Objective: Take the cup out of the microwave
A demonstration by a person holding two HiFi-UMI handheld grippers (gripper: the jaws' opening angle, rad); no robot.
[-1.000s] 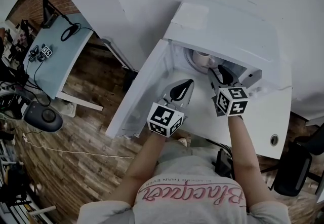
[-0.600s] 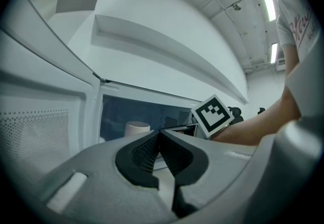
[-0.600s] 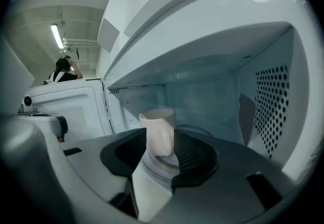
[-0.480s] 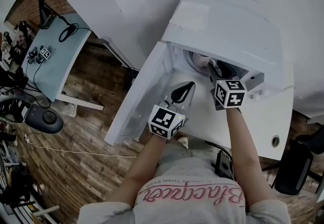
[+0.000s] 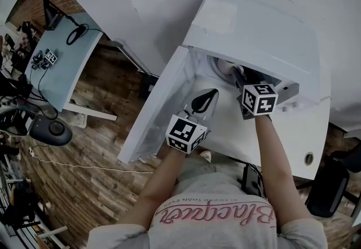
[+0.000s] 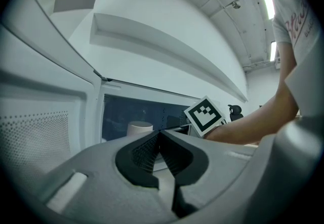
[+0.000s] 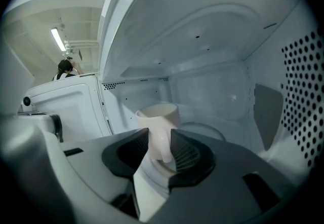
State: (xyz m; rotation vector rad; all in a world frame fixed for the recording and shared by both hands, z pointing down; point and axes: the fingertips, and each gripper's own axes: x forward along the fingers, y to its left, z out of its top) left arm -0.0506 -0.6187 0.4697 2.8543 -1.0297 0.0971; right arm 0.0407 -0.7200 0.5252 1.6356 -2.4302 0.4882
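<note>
Base of cup (image 7: 158, 115) hidden behind my right gripper (image 7: 160, 139), jaws just closing on its handle. Head view: microwave (image 5: 254, 34) roof covers it, perhaps rim showing.

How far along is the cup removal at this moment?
Done: the microwave door stands open. In hand: the right gripper is inside the cavity, and its jaws have just been closing around the handle of the cup; a firm grip isn't clear. Left: lifting the cup off the turntable and out. The left gripper waits outside, shut and empty.

White microwave (image 5: 256, 31), cream cup (image 7: 158, 115), grey left gripper (image 6: 159, 134) and right gripper (image 7: 160, 138) with black ribbed pads (image 7: 185, 151), black-and-white checked marker cube (image 5: 259, 98), brown plank floor (image 5: 96, 158), pale blue table (image 5: 62, 67), pink-lettered white shirt (image 5: 214, 203)
</note>
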